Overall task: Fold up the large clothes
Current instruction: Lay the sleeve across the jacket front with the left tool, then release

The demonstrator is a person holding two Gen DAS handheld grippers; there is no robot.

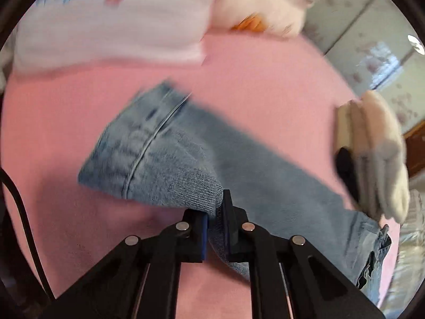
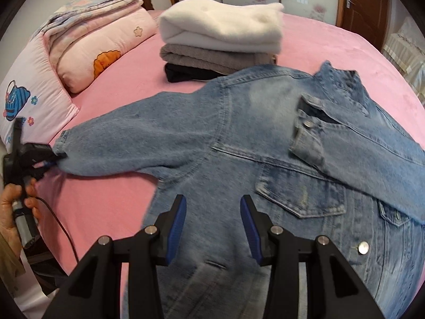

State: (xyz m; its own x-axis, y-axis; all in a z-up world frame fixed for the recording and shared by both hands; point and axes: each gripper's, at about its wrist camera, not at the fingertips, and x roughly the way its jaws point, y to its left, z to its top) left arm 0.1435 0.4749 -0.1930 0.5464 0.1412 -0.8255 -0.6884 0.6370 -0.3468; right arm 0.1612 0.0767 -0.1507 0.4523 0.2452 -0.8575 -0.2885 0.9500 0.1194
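Denim jacket (image 2: 265, 138) lies face-up on the pink bed (image 2: 111, 207), left claw (image 1: 215, 226) clamped on its sleeve cuff (image 1: 138, 154).
Right claw (image 2: 212, 228) hovers over the jacket's lower front, fingers apart, holding nothing. Other sleeve is folded across the jacket's chest. Stack of folded clothes (image 2: 220, 37) sits just beyond the jacket's shoulder; pillows (image 2: 87, 53) lie beyond the outstretched sleeve. Left-wrist view is motion-blurred.
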